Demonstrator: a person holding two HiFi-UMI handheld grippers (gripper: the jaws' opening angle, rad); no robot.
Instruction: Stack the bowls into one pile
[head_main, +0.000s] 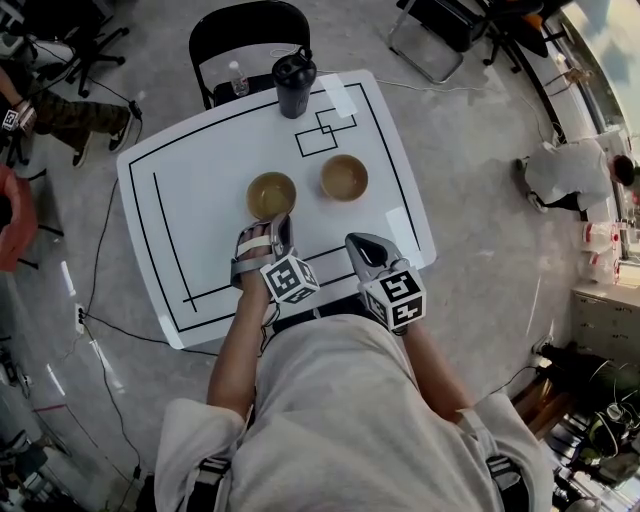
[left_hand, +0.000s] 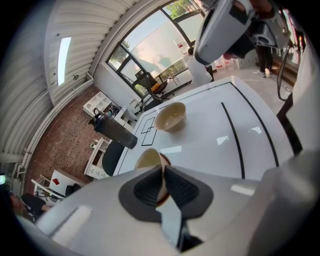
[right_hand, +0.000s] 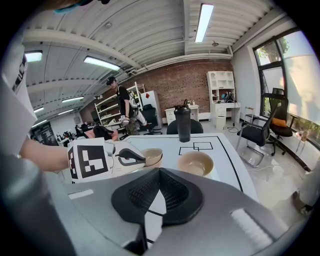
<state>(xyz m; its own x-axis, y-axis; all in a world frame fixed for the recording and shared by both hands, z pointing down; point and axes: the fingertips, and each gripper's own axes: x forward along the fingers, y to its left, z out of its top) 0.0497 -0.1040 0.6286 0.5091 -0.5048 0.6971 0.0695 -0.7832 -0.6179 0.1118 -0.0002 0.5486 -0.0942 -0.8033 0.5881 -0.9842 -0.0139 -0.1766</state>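
Two tan bowls stand on the white table (head_main: 190, 190). The nearer bowl (head_main: 271, 194) (left_hand: 149, 159) is left of centre, and the other bowl (head_main: 344, 177) (left_hand: 171, 116) (right_hand: 196, 163) is a short way to its right. My left gripper (head_main: 272, 228) (left_hand: 163, 175) is shut on the near rim of the nearer bowl (right_hand: 153, 155), the rim pinched between its dark pads. My right gripper (head_main: 362, 245) (right_hand: 159, 175) hovers above the table's near edge, short of the right bowl, shut with nothing in it.
A black tumbler (head_main: 294, 85) (right_hand: 183, 123) stands at the table's far edge beside two drawn squares (head_main: 322, 132). Behind it is a black chair (head_main: 245, 40) with a small bottle (head_main: 237, 78) on its seat. People and office chairs are around the room.
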